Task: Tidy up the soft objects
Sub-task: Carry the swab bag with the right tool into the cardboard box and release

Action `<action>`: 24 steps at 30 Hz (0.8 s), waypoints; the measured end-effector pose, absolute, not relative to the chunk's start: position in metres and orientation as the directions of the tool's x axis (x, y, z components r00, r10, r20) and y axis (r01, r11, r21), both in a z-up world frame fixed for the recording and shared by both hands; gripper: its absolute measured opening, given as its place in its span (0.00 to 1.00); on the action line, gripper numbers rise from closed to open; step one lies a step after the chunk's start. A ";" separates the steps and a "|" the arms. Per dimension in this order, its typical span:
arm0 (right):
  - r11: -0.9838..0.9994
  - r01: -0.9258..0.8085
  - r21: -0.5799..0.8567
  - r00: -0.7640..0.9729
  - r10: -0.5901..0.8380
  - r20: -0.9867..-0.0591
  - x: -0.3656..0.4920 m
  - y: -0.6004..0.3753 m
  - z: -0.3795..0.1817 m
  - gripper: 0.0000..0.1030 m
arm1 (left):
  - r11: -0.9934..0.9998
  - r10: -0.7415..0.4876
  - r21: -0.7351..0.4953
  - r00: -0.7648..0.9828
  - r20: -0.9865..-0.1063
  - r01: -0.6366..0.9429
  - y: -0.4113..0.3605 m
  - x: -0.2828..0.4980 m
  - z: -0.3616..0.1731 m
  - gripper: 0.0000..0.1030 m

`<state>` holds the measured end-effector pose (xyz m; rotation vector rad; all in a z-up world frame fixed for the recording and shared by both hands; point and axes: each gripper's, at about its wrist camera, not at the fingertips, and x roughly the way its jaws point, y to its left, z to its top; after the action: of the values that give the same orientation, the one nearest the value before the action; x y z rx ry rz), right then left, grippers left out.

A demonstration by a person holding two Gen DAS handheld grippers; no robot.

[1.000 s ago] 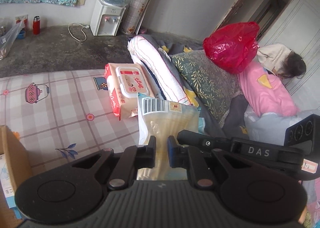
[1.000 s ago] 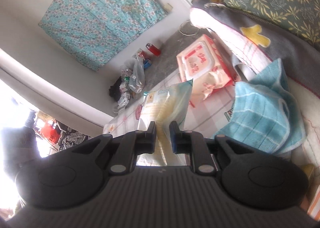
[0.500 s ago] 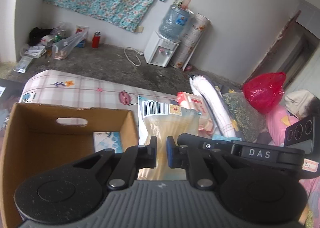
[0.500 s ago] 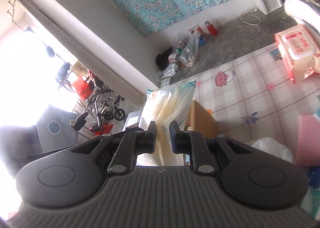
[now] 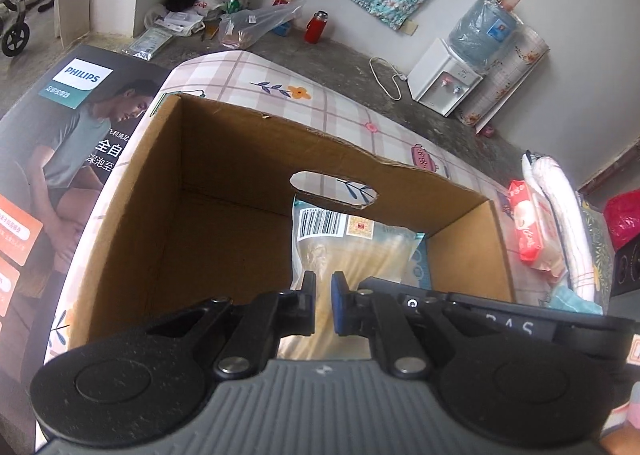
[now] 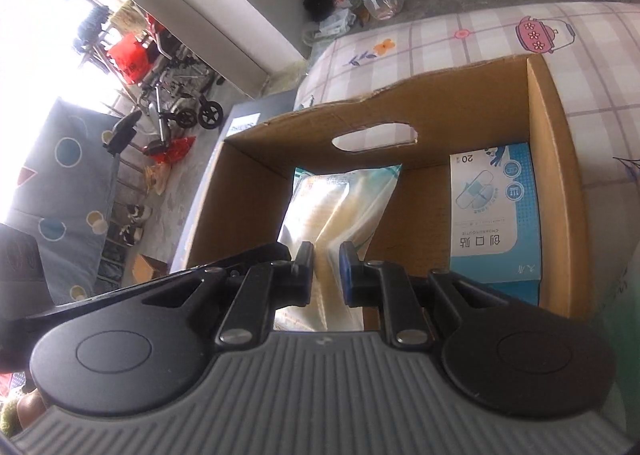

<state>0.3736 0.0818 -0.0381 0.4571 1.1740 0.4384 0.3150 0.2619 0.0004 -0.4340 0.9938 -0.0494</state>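
Note:
A soft clear-plastic pack of pale yellow items (image 5: 352, 251) with a barcode label hangs inside an open cardboard box (image 5: 224, 159). My left gripper (image 5: 323, 303) is shut on one end of the pack. In the right wrist view the same pack (image 6: 340, 211) is pinched by my right gripper (image 6: 326, 275), also shut on it. The box (image 6: 556, 143) stands on a checked bed sheet (image 6: 480, 35). A blue and white packet (image 6: 496, 215) lies flat on the box floor at the right side.
A red wet-wipes pack (image 5: 528, 219) and a rolled white towel (image 5: 560, 207) lie on the bed right of the box. A dark Philips carton (image 5: 52, 143) stands left of it. A water dispenser (image 5: 460, 67), bags and a red flask (image 5: 316, 25) sit by the wall.
Both grippers carried the pack leftward from over the wipes and towels to above and then down into the cardboard box. Both stayed shut on it throughout.

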 end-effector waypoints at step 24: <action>0.897 -0.084 0.433 0.423 0.425 -0.800 0.419 0.073 -0.055 0.15 | 0.930 -0.188 -0.315 0.489 -0.852 -0.192 0.253 0.343 -0.040 0.20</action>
<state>0.4194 0.0731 -0.0554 0.3526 1.0926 0.3270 0.3429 0.2534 -0.0396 -0.3966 1.0678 0.0029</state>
